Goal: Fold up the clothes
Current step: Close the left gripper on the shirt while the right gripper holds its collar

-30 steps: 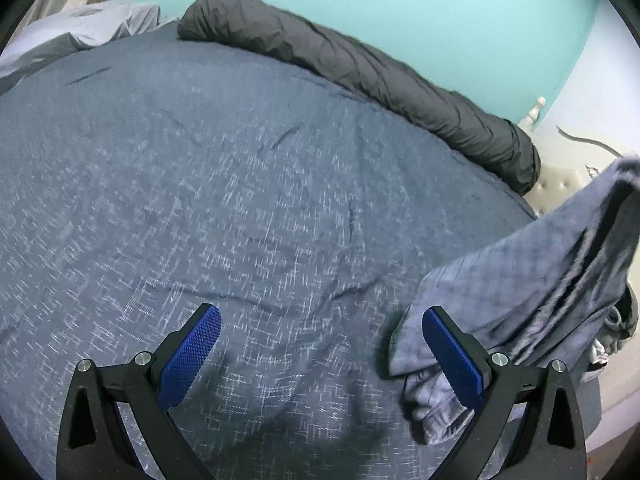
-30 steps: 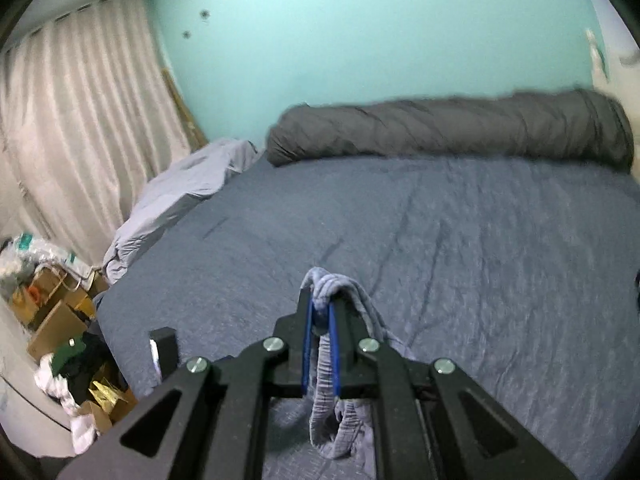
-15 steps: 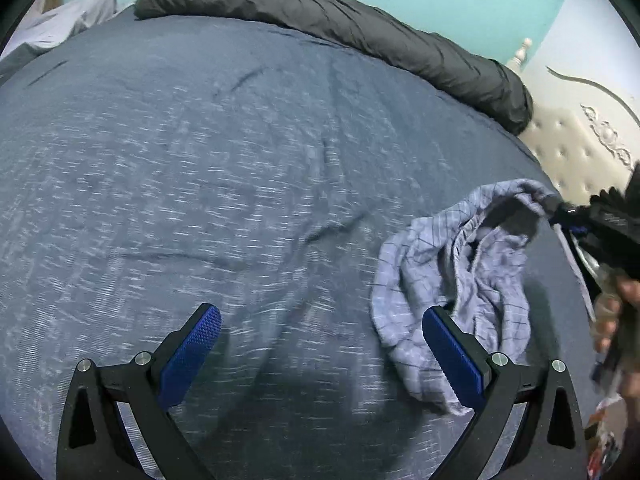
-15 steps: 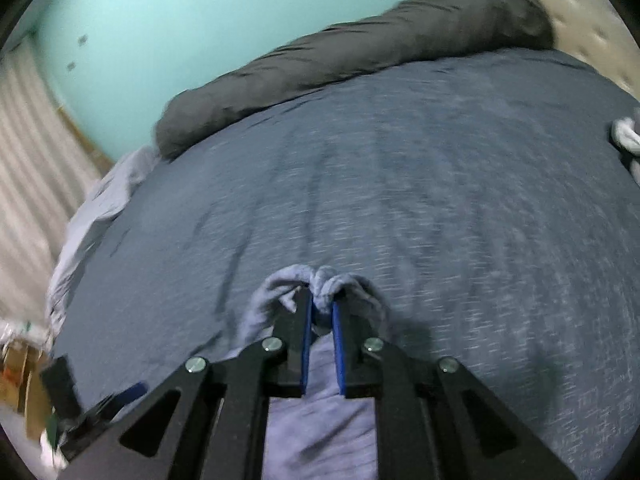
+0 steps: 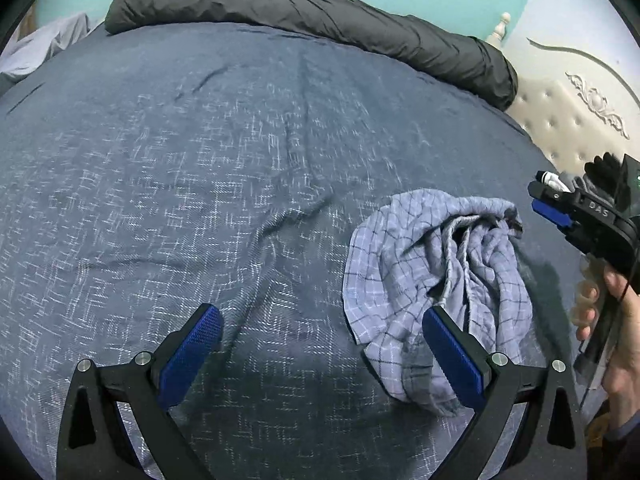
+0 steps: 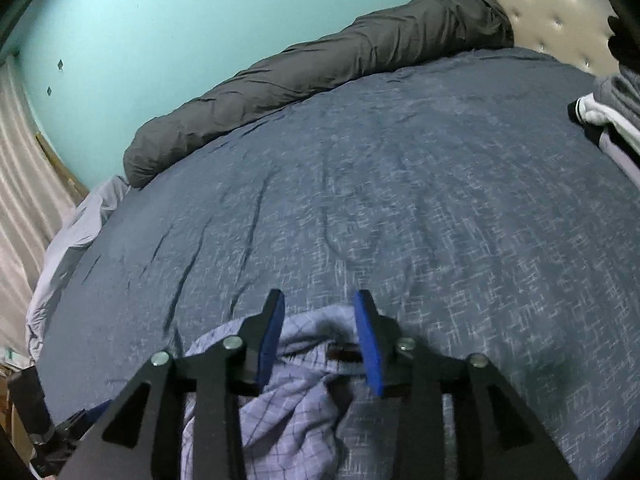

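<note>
Left wrist view: crumpled checked garment (image 5: 436,280) lies lengthwise toward the headboard (image 5: 560,120).

A blue bedspread (image 5: 200,184) with pale flecks covers the bed, creased in shallow lines; along its far edge lies a rolled dark grey duvet (image 5: 320,20), reaching to the tufted cream headboard (image 5: 568,120); behind the duvet stands a teal wall (image 6: 180,20); at the duvet's other end a pale grey sheet (image 6: 68,240) slumps off the bedspread; beyond the sheet hangs a beige curtain (image 6: 20,184).
</note>
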Available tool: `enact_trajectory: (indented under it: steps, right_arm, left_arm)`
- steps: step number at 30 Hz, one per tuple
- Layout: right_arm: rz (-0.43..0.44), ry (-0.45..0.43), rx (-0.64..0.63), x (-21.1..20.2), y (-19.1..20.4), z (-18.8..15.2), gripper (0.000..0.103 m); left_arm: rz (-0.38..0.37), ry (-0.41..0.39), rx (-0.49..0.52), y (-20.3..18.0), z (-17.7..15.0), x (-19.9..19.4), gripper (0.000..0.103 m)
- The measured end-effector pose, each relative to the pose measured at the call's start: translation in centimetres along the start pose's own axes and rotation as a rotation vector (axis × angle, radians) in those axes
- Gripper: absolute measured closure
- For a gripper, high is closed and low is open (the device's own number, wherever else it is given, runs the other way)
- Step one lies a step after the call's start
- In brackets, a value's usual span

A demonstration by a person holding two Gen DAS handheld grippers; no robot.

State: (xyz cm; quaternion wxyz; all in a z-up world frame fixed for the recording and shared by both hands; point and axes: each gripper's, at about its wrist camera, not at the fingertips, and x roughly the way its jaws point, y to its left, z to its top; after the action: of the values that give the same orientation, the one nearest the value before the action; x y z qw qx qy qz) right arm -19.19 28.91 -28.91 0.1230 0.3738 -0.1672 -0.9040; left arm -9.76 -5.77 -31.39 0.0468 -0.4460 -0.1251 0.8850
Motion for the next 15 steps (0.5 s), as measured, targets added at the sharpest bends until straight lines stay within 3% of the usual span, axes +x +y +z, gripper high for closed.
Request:
enact_trajectory:
  steps: [11,15]
  right_arm:
    - [-0.003,0.072,0.051,-0.2,-2.8,-1.6,0.058]
    - [0.003,0.074,0.117,-0.4,-4.2,-1.8,0.057]
  left_arm:
    - [0.037,0.008,0.047,-1.6,-0.4,0.9,0.0]
    - [0.007,0.013,0.058,-2.4,0.0,1.0,0.0]
